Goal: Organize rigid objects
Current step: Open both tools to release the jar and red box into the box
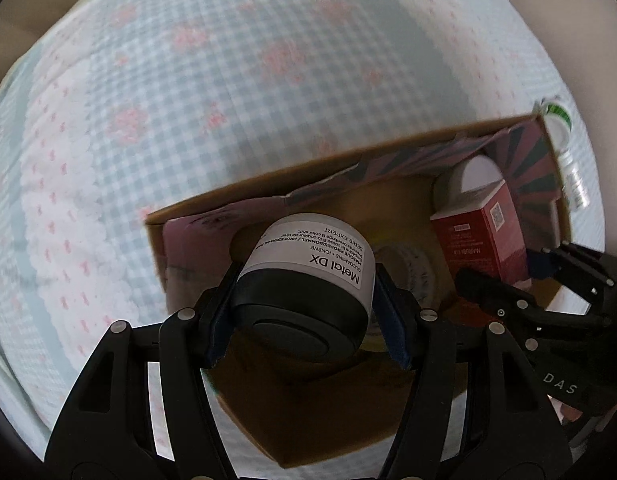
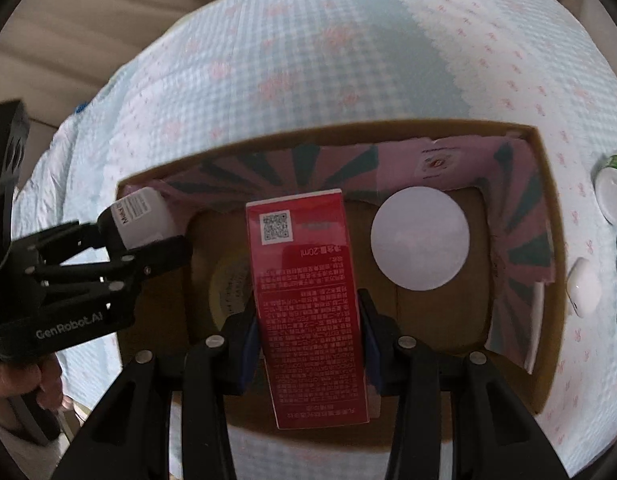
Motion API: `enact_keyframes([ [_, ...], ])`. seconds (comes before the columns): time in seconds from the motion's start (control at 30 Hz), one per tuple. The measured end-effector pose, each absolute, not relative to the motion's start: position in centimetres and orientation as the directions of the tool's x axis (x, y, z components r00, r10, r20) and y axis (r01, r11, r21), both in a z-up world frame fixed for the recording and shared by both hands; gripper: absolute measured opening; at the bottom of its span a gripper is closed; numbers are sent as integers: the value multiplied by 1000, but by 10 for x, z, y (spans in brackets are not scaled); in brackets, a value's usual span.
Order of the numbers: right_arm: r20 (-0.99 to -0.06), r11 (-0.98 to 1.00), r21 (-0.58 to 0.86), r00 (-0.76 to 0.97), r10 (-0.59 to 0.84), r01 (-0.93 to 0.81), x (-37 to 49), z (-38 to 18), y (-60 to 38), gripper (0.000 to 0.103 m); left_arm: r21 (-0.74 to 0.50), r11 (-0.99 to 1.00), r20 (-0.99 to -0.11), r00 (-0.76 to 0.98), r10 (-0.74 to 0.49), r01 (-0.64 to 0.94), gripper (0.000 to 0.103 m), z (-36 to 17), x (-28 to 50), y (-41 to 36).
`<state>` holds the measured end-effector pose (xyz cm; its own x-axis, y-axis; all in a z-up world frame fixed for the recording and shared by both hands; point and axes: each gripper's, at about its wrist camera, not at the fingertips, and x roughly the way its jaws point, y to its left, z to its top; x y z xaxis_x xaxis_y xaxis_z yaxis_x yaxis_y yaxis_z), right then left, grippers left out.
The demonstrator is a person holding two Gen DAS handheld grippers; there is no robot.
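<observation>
Both grippers point steeply down over an open cardboard box (image 2: 546, 184) that sits on a checked blue and pink cloth (image 1: 188, 80). The left gripper (image 1: 304, 304) is clamped on a jar (image 1: 308, 276), its blue pads pressing the jar's dark lid end from both sides. The jar is white with a black lid and a label reading "Metal DX", tilted, over the box's left end. The right gripper (image 2: 308, 328) is clenched on a tall red carton (image 2: 308, 304), gripped at mid height on its two narrow sides; the carton carries a square code and fine white print, and hangs over the middle of the box.

Inside the box, a white round lid (image 2: 419, 238) stands to the right of the carton, and a pale round tub (image 2: 228, 288) lies on the floor between the two grippers. The box walls are lined with pink and dark striped paper. Bare brown floor shows beside the round lid. Outside the right wall lie a green-rimmed container (image 2: 612, 188) and a small white case (image 2: 584, 286).
</observation>
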<state>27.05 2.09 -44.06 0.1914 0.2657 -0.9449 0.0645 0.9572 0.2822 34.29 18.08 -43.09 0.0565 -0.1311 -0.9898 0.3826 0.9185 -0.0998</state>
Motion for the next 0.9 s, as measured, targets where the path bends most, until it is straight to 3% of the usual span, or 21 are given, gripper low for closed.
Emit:
enact_keyframes([
  [0.23, -955, 965, 260, 161, 250, 46, 269, -452, 24, 41, -92, 908, -992, 46, -121, 409, 59, -433, 344, 176],
  [0.27, -958, 968, 250, 153, 241, 39, 270, -454, 25, 41, -93, 906, -991, 51, -125, 413, 66, -430, 344, 175],
  [0.3, -961, 971, 239, 150, 232, 32, 268, -456, 25, 43, -95, 905, -990, 59, -131, 416, 95, -427, 345, 174],
  [0.33, -960, 972, 234, 165, 228, 23, 266, -454, 25, 56, -97, 903, -988, 69, -138, 418, 102, -423, 345, 174],
  [0.37, -957, 974, 225, 190, 218, 11, 263, -450, 25, 86, -111, 900, -983, 86, -162, 421, 103, -417, 345, 174],
  [0.4, -954, 975, 224, 203, 219, 0, 260, -448, 24, 101, -119, 899, -981, 91, -173, 422, 103, -413, 345, 174],
  [0.9, -923, 974, 223, 315, 222, -32, 228, -416, 19, 103, -98, 933, -981, 125, -149, 346, 103, -388, 323, 188],
])
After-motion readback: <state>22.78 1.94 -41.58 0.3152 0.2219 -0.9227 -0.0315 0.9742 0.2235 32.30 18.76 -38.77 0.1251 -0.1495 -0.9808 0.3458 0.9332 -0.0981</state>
